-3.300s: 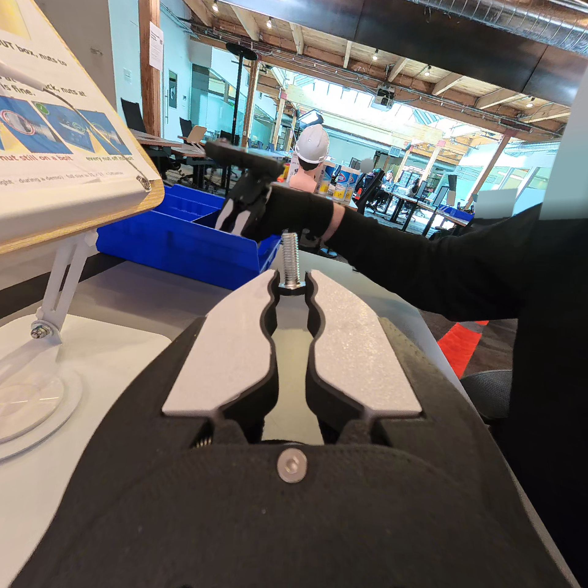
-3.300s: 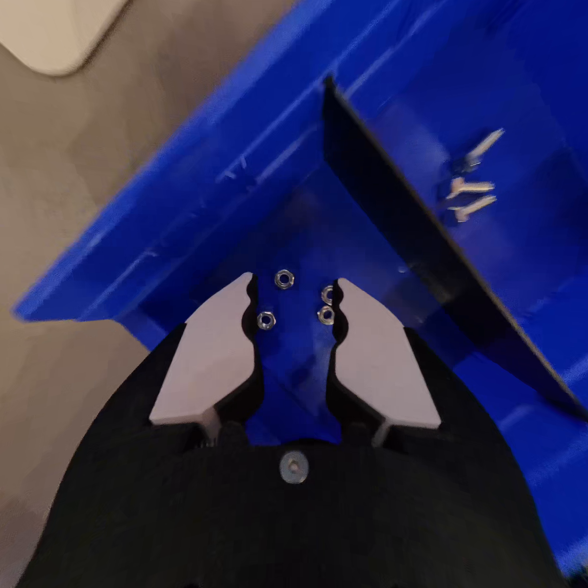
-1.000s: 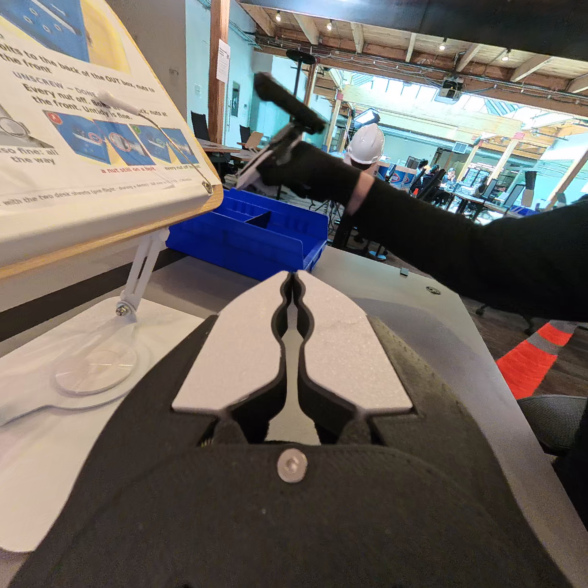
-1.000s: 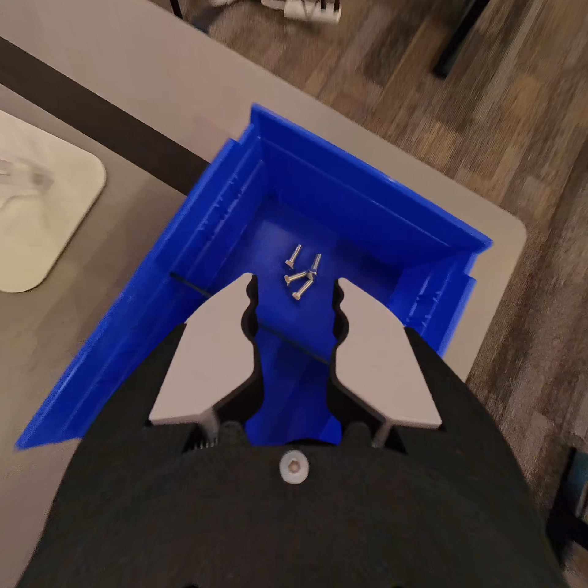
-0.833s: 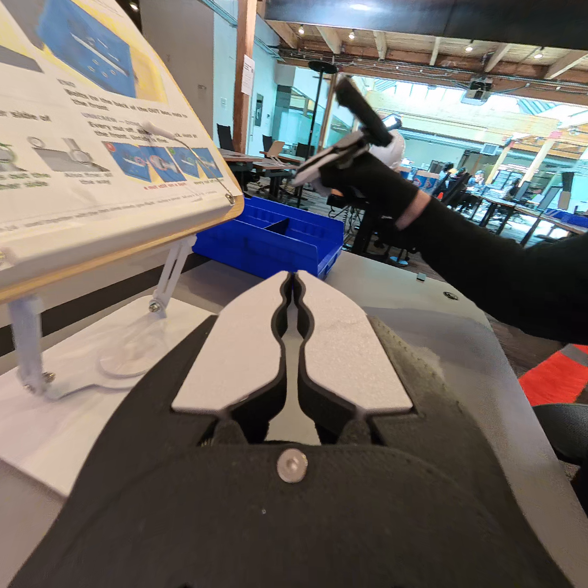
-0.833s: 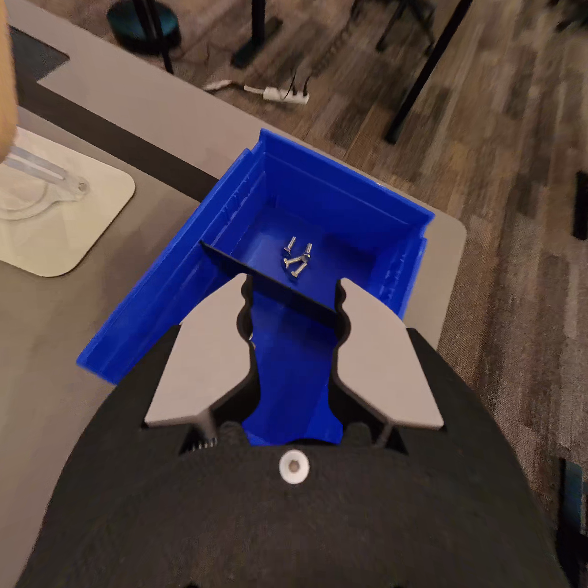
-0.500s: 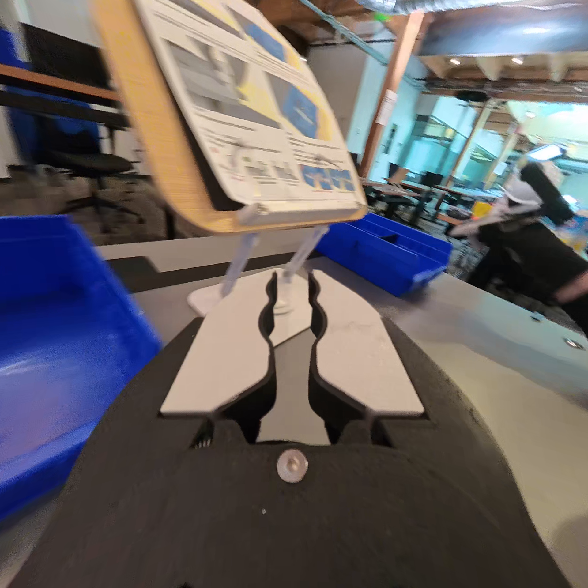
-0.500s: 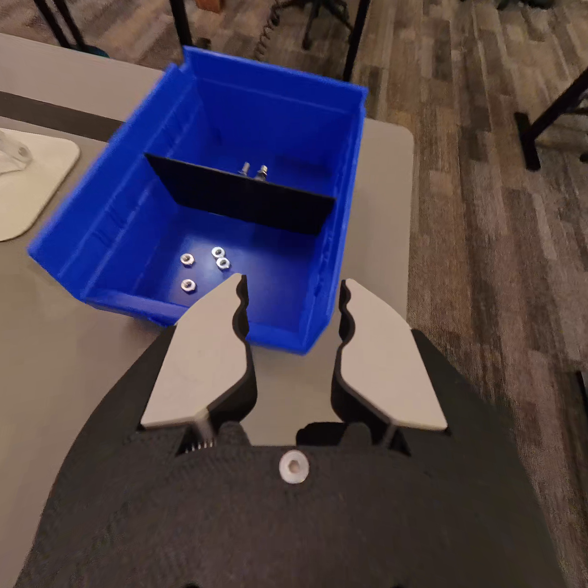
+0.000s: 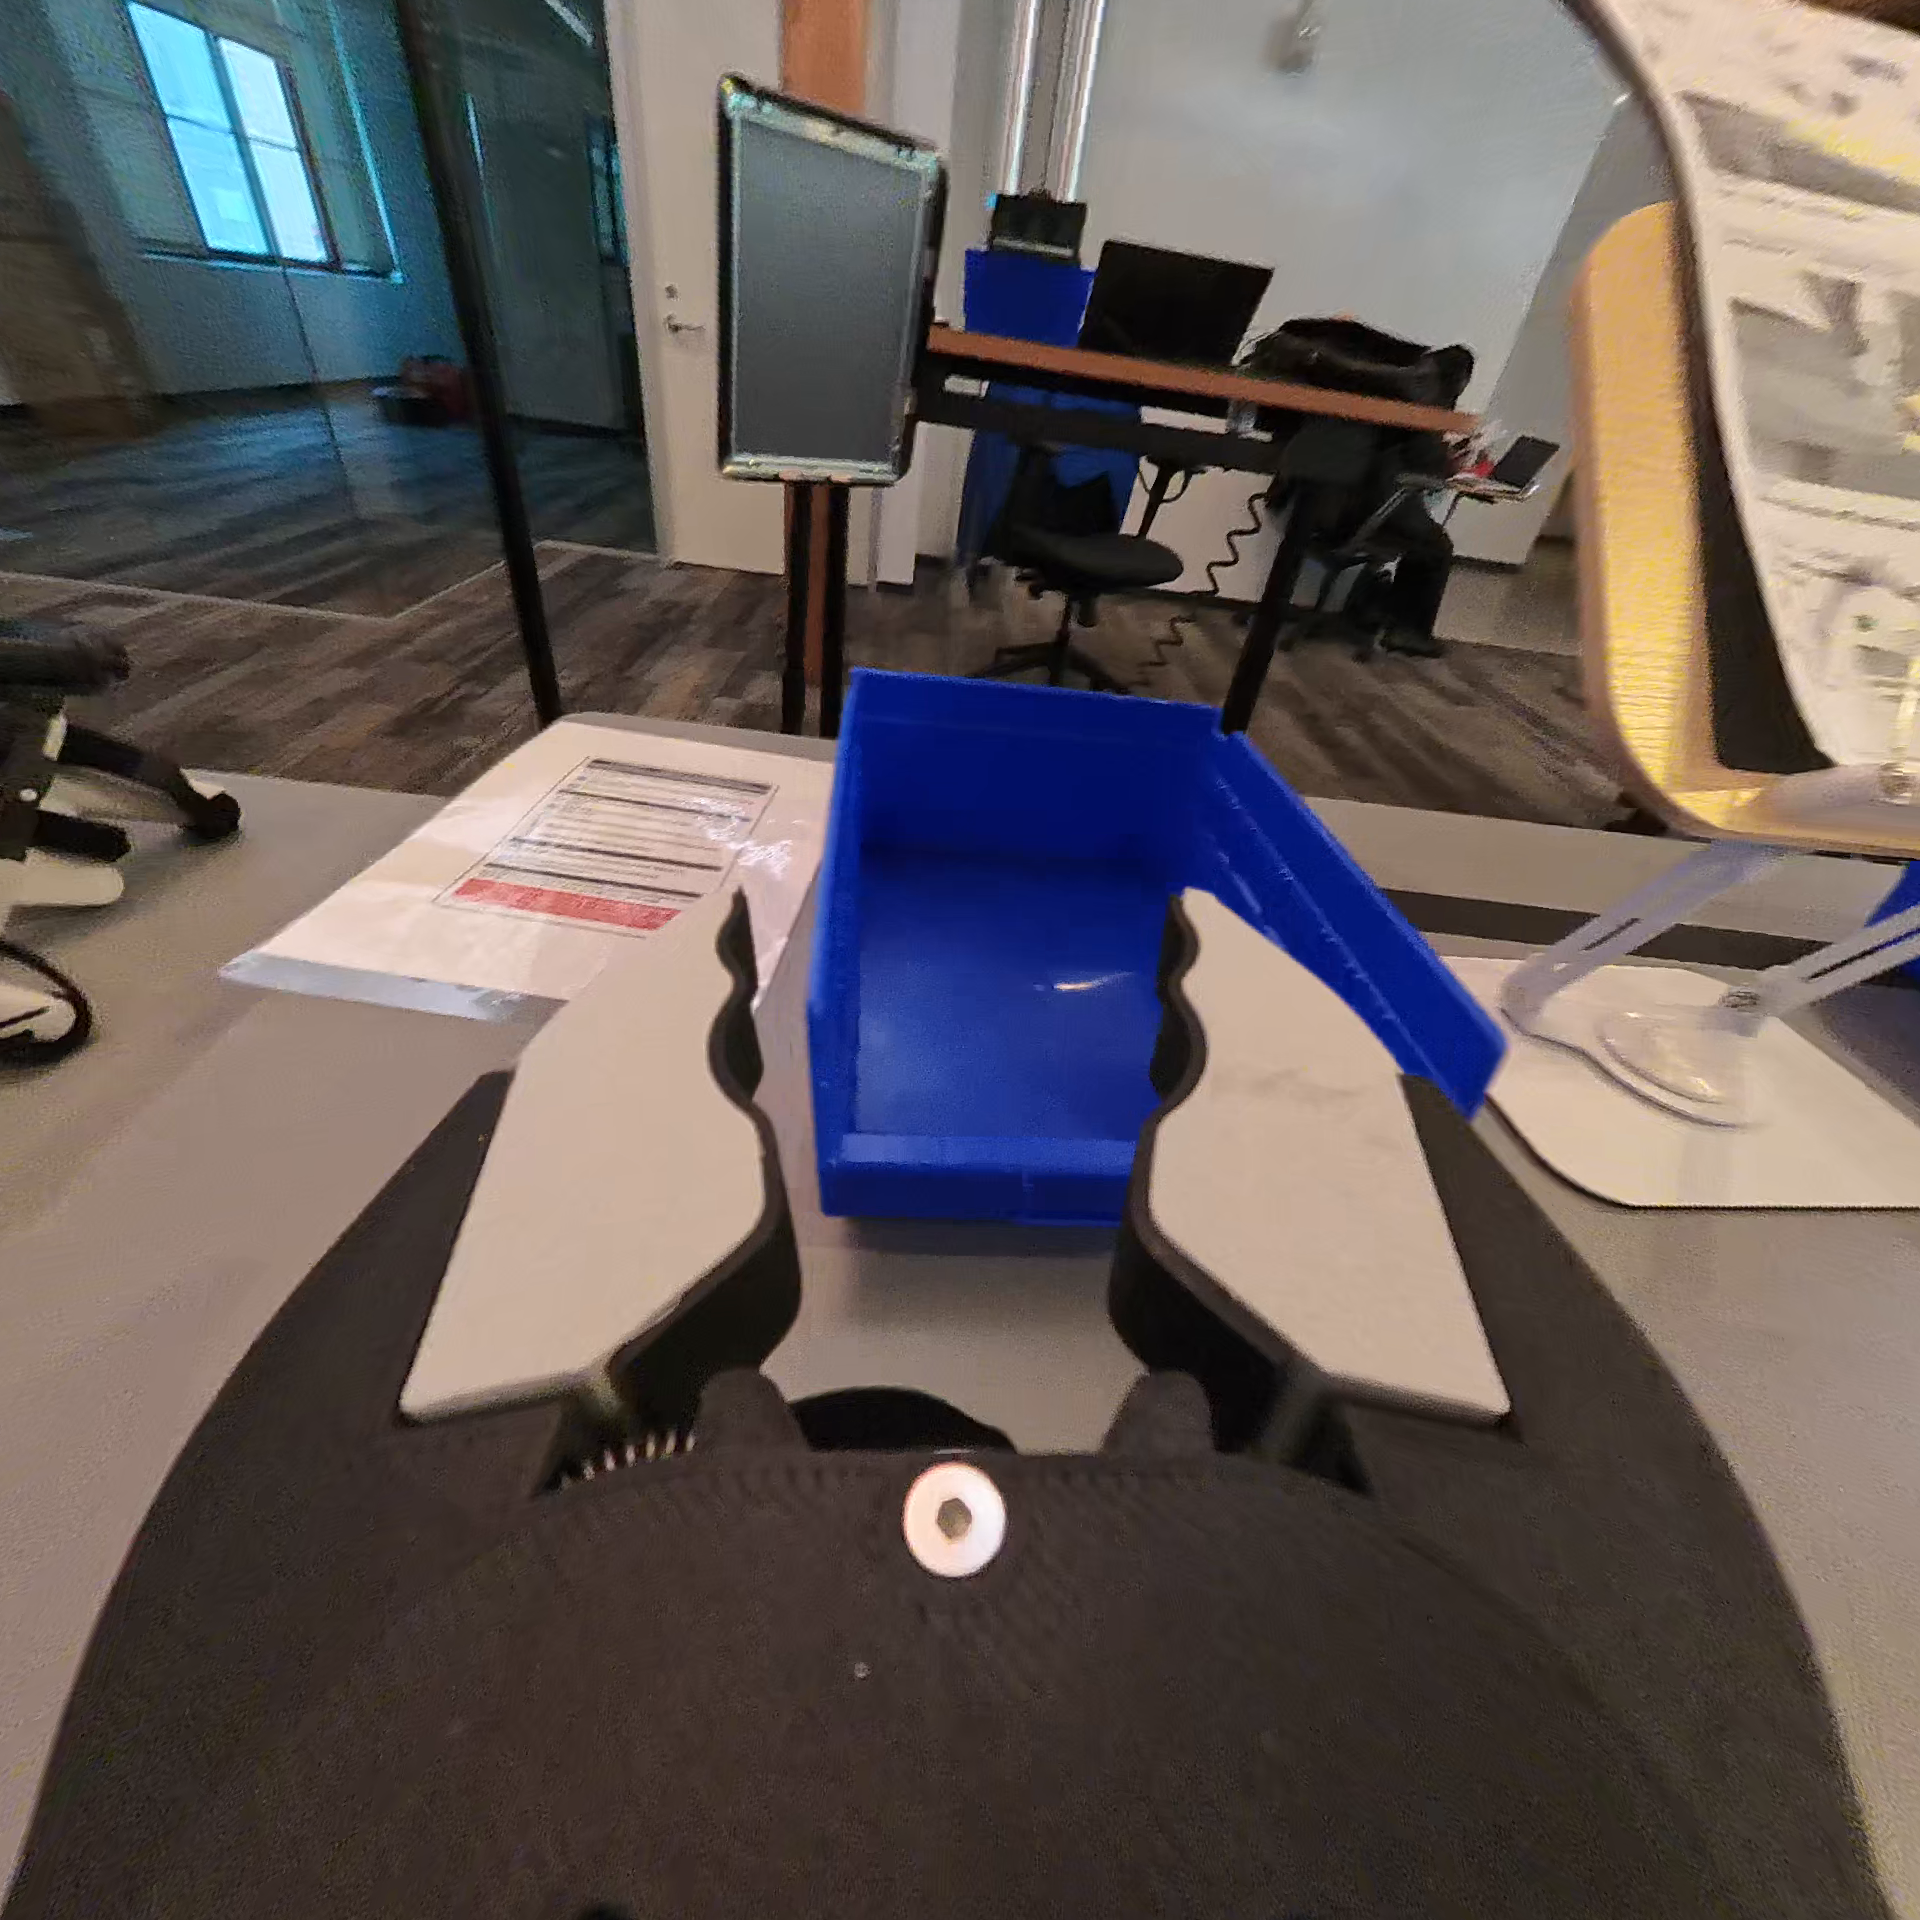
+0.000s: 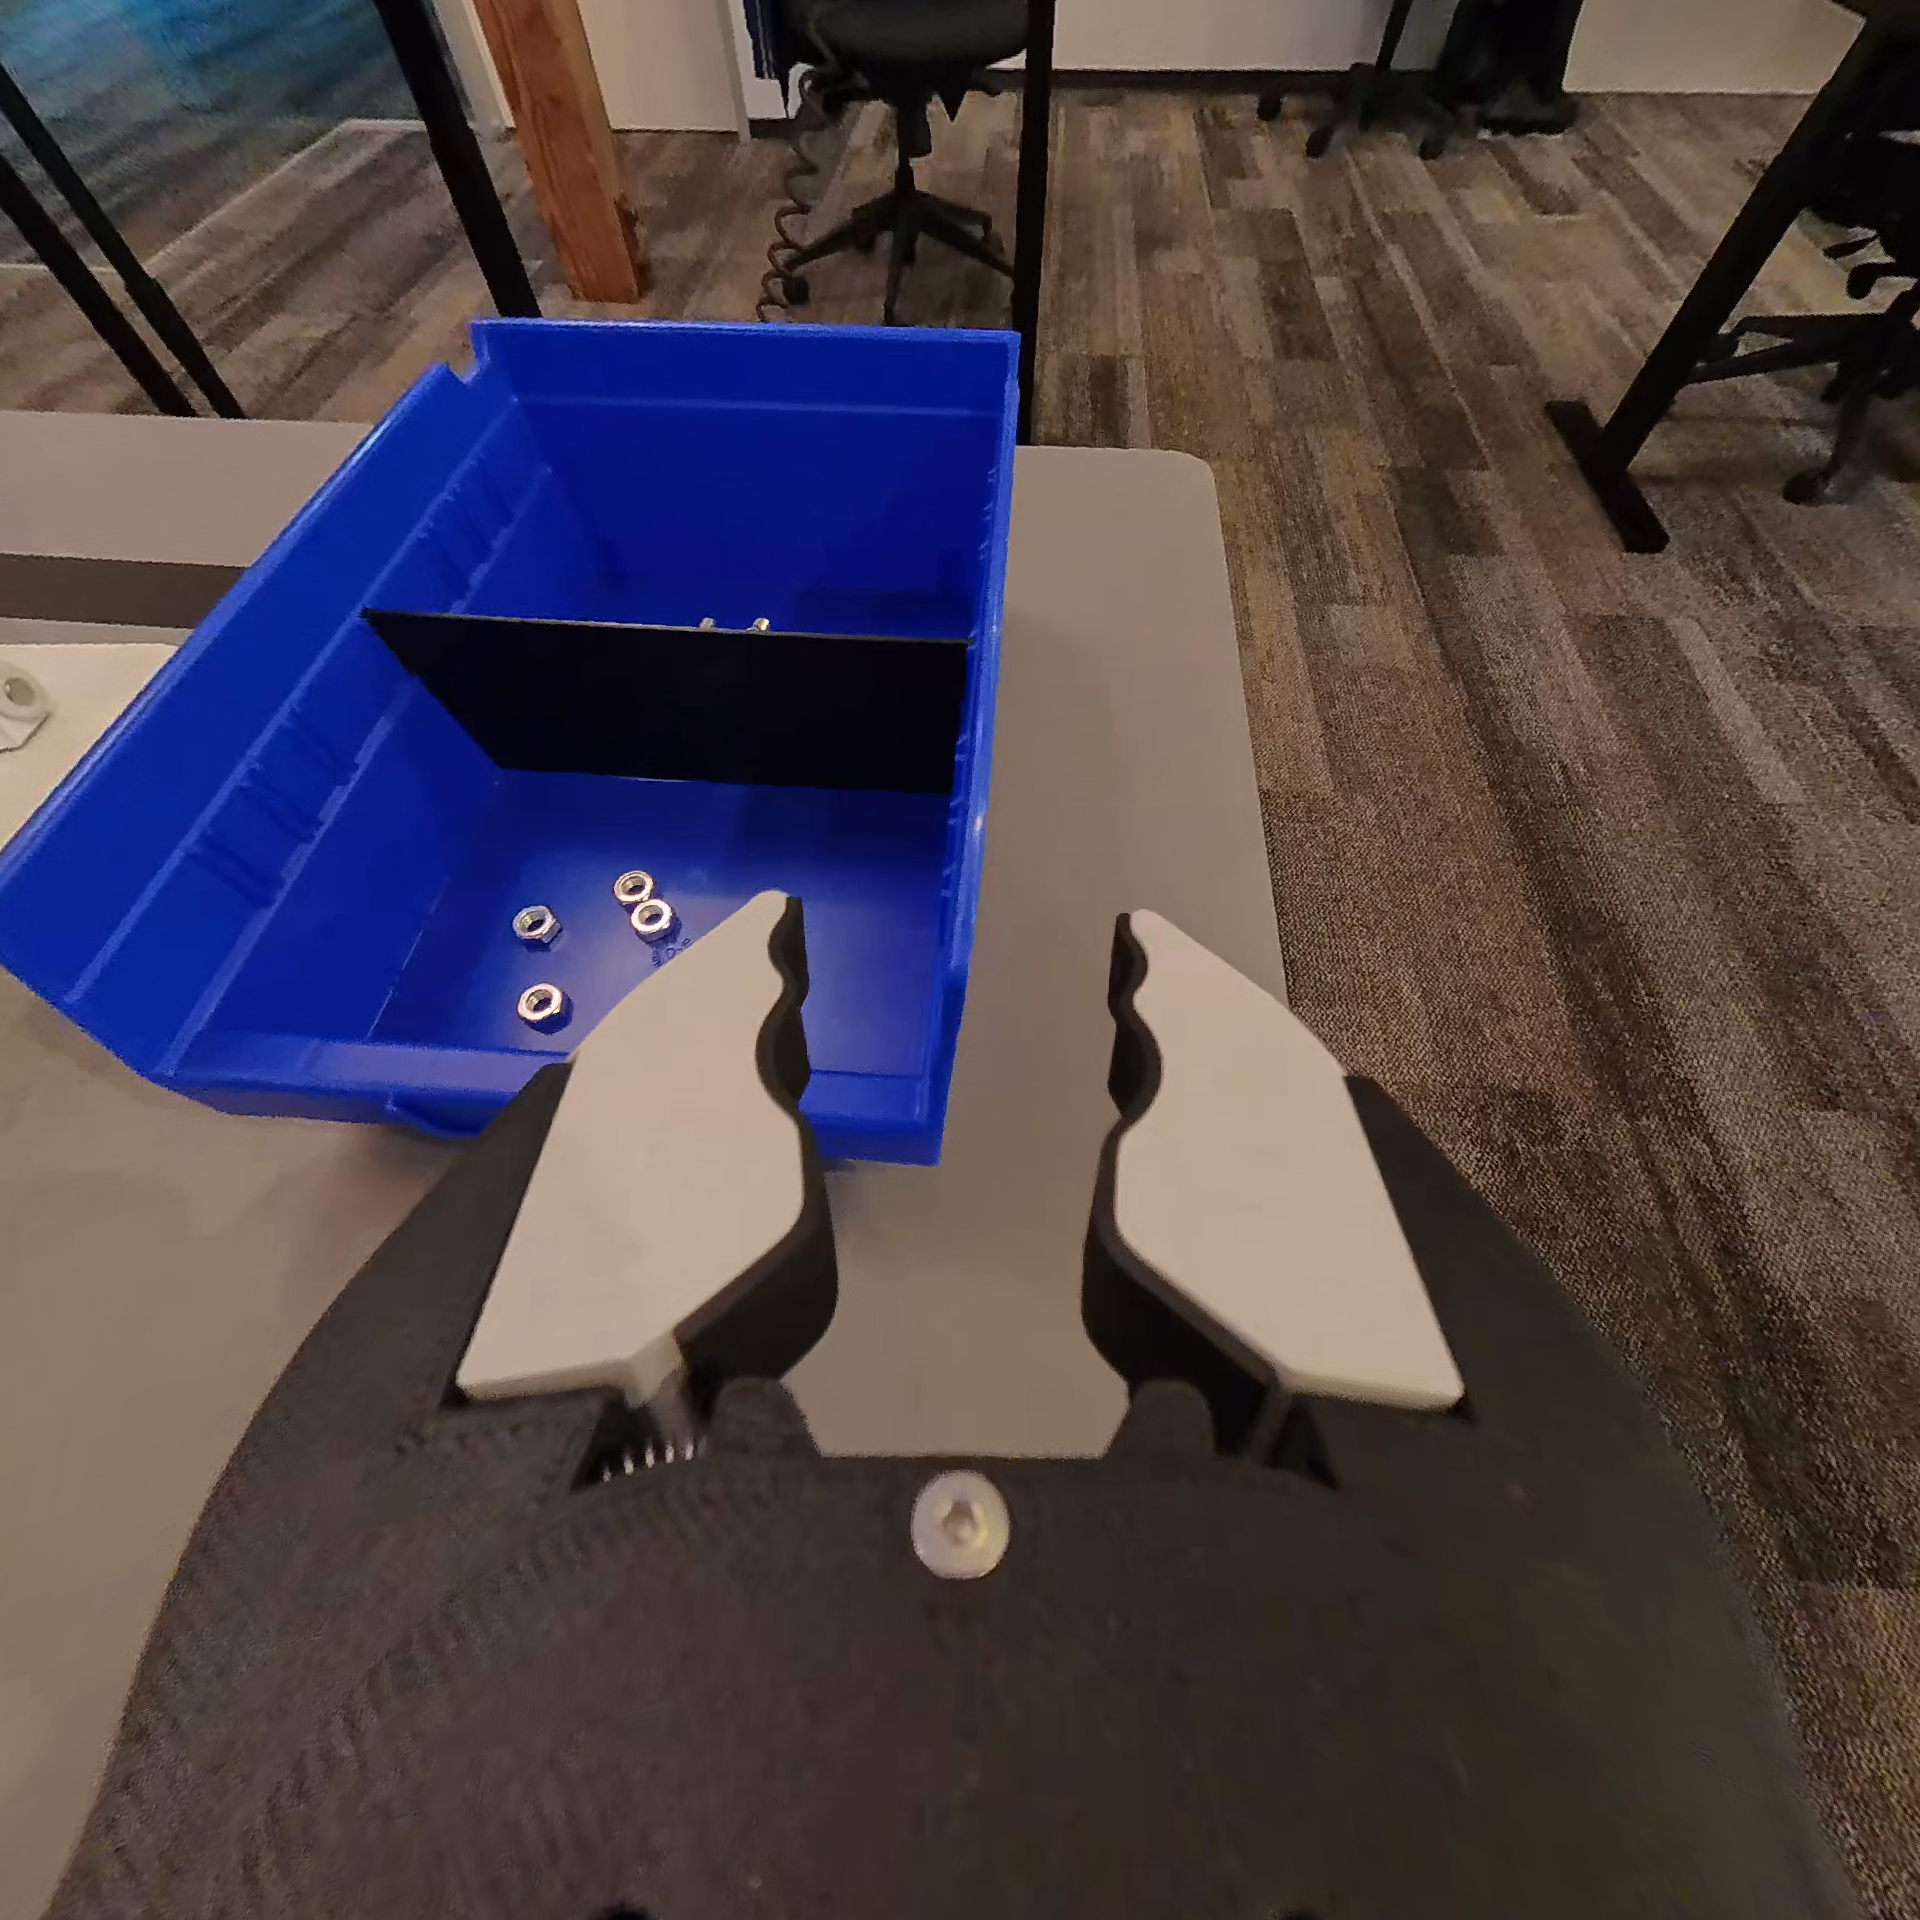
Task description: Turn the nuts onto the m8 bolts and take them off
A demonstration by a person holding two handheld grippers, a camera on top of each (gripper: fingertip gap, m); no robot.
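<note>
— What are the tools doing?
— The left tool (image 9: 956, 935) and right tool (image 10: 951, 925) are both wide open, holding nothing.
— Where are the nuts?
— Four nuts (image 10: 540, 925) lie in the blue box's (image 10: 260, 748) front part on the desk (image 10: 1101, 727). The bolts (image 10: 732, 624) peek over the black wall (image 10: 675, 707) behind.

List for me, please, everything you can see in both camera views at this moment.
Divided bin: one, blue, on the table in the right view.
Divider: one, black, across that bin.
Nuts: four, silver, near compartment.
Bolts: tips of two showing, silver, behind the divider.
Second bin: one, blue, nothing visible inside, left view.
Printed sheet: one, white, left of that bin.
Tilted board on stand: one, wood-edged, right of it.
Table: one, grey.
Left gripper: open, holding nothing.
Right gripper: open, holding nothing.
</note>
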